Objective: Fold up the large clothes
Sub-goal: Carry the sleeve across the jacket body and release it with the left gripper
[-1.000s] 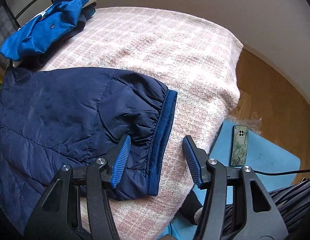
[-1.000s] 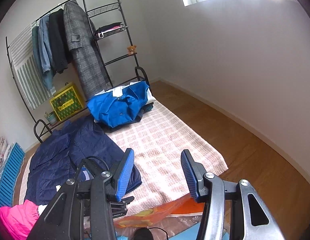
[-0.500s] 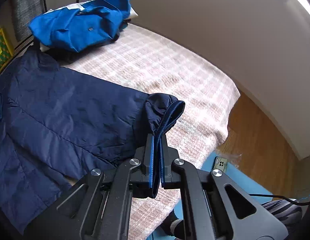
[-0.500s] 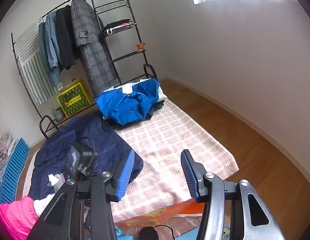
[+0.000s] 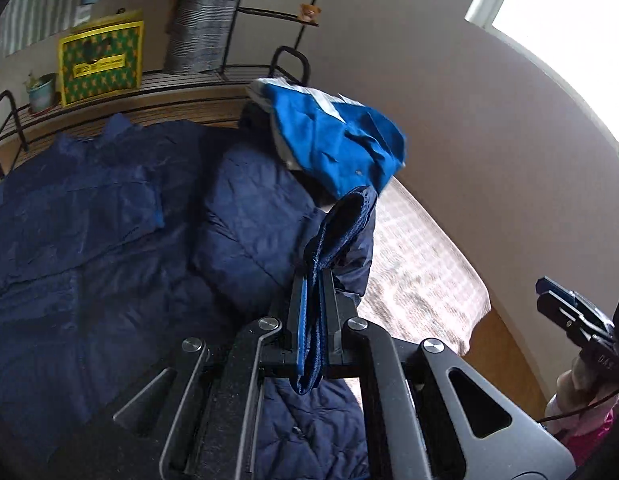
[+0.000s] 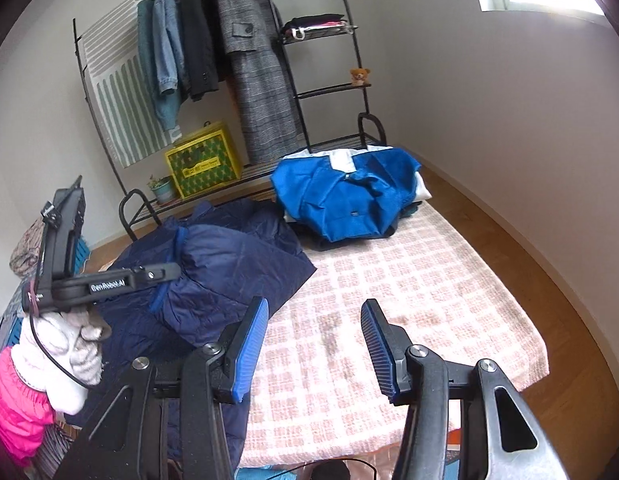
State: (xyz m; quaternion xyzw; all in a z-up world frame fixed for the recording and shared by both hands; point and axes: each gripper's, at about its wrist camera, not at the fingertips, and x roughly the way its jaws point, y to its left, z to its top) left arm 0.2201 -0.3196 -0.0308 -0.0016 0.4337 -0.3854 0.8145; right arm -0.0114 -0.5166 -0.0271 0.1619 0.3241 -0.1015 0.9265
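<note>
Left wrist view: with the navy jacket (image 5: 109,248) spread on the blanket's (image 6: 409,280) left side, only one sleeve cuff (image 5: 341,224) is clamped and lifted by the closed left gripper (image 5: 311,320), while the right gripper (image 6: 313,344) is held wide open and empty, folding barely begun.

Left wrist view: mounted behind the left gripper (image 5: 312,320), close above the navy jacket (image 5: 109,248), facing the clothes rack (image 5: 245,20) and the far wall. Right wrist view: behind the right gripper (image 6: 313,344), higher and farther back, facing the same rack across the checked blanket (image 6: 409,280). Both views share jacket, blue garment (image 6: 349,196), blanket, rack
</note>
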